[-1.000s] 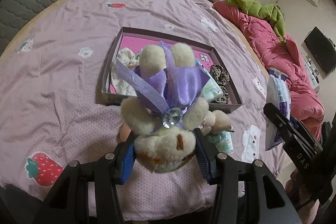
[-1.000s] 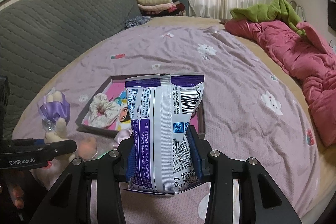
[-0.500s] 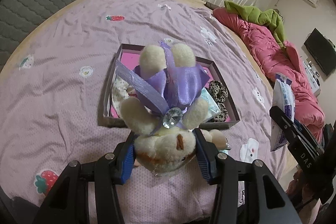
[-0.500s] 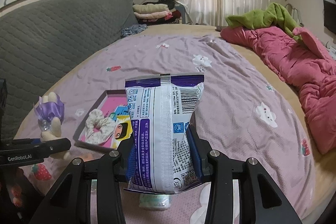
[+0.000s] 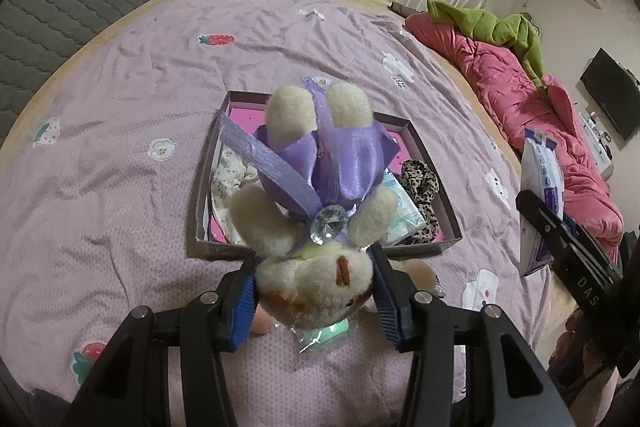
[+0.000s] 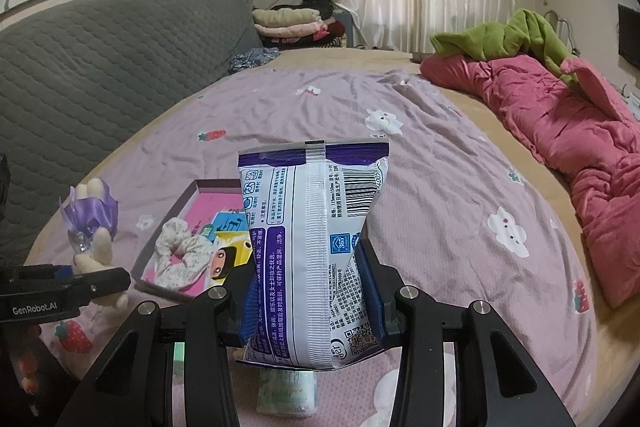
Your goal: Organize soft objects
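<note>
- Left wrist view: the left claw [image 5: 314, 293] is clamped on a cream plush toy [image 5: 316, 227] with a purple ribbon, held above the bed [image 5: 120, 147] in front of the open box [image 5: 434, 187]; only here a leopard scrunchie [image 5: 422, 187] shows inside.
- Right wrist view: the right claw [image 6: 308, 289] pinches a white-and-purple packet [image 6: 310, 247] upright; only here a floral scrunchie [image 6: 182, 249] shows fully in the box.

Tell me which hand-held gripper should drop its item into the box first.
Left, probably. The left hand-held gripper holds the plush bunny right before the box; the right hand-held gripper with the wipes pack sits off to the side.
</note>
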`<state>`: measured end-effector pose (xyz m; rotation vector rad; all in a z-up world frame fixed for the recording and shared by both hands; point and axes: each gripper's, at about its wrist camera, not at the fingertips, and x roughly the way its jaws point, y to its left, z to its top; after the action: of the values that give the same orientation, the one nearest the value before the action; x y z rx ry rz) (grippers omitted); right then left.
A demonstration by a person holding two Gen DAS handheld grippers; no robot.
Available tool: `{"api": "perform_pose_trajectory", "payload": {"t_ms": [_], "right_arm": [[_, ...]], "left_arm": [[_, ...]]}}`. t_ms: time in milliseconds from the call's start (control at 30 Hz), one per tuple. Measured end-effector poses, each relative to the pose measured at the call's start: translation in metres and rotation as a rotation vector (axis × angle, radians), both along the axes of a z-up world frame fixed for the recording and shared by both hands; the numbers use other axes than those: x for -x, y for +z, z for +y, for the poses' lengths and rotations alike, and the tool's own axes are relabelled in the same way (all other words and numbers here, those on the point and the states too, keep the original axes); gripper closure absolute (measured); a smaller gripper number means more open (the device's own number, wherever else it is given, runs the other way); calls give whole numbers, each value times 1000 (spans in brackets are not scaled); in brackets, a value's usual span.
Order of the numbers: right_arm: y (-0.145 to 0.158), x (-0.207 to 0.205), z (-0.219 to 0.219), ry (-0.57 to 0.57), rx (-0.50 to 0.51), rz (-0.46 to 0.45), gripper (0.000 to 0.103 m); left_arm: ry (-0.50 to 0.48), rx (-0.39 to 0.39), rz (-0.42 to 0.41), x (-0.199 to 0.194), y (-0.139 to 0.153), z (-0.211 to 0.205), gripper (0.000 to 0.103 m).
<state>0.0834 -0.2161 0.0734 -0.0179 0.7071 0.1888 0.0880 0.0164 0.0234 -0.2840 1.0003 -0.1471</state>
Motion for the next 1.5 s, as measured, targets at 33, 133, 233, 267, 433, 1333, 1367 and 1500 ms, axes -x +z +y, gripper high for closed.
{"api": "perform_pose_trajectory", "payload": {"t_ms": [33, 133, 233, 267, 433, 1333, 1367, 1500], "right_arm": [[1, -3, 1, 0, 0, -4, 59], [2, -11, 1, 3, -5, -3, 59], [4, -19, 2, 2, -8, -9, 59], [4, -20, 1, 2, -9, -9, 59], [2, -34, 2, 11, -12, 9, 59], [-13, -65, 1, 22, 8, 37, 59], [-15, -66, 1, 20, 8, 41, 59], [-26, -72, -2, 10, 13, 63, 59]], "left_arm": [[2, -1, 1, -2, 0, 0, 52], [7, 2, 1, -7, 1, 0, 52], [8, -1, -6, -14, 4, 1, 52], [8, 0, -8, -16, 5, 2, 52], [-6, -10, 2, -32, 9, 6, 52], [1, -37, 71, -88, -14, 24, 52], [-4, -43, 78, -88, -17, 22, 52], [-16, -42, 100, -88, -29, 19, 52]]}}
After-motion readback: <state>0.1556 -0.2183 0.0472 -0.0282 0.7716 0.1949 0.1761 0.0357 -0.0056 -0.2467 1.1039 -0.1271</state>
